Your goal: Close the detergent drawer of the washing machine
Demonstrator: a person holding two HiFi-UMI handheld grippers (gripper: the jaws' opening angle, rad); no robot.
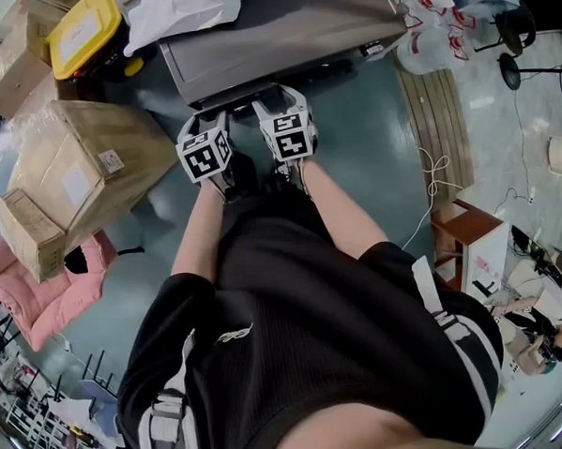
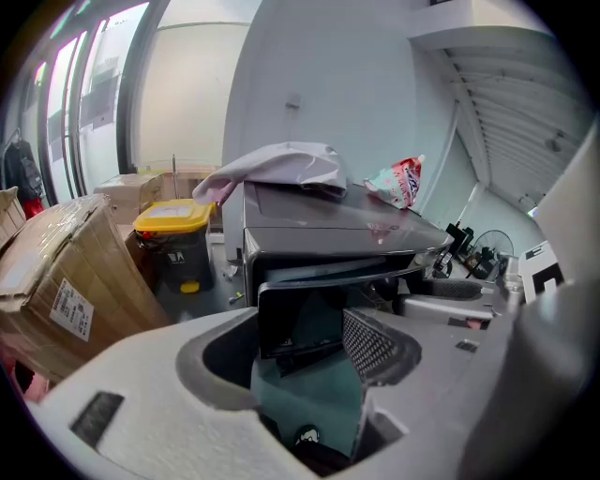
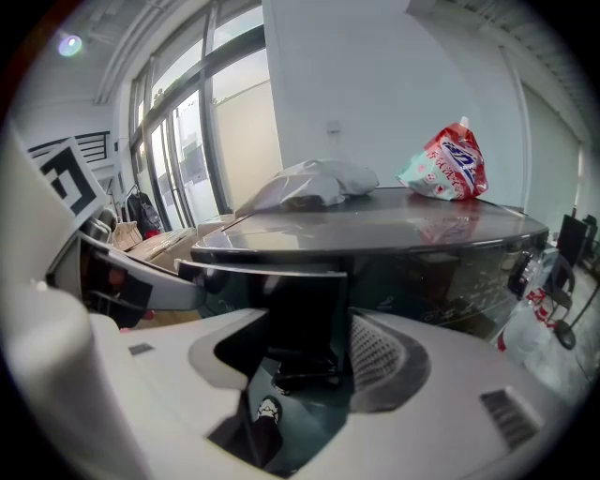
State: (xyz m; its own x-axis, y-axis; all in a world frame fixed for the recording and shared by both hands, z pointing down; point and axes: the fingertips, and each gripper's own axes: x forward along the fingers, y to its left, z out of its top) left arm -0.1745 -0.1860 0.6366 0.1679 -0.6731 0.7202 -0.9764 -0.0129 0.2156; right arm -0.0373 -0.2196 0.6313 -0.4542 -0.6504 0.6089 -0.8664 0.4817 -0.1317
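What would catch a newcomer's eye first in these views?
The marker cubes on the left gripper and right gripper, side by side before the grey washing machine, centre of the head view. Seen past both pairs of open jaws, its dark detergent drawer juts out. A red-and-white pouch and white cloth lie on top; cardboard boxes crowd the head view's left.

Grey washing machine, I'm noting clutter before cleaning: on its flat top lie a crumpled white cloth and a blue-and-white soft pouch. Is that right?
Wrong in one respect: the soft pouch is red and white, not blue and white, as the right gripper view shows. It does lie with the crumpled white cloth on the flat top of the grey washing machine.
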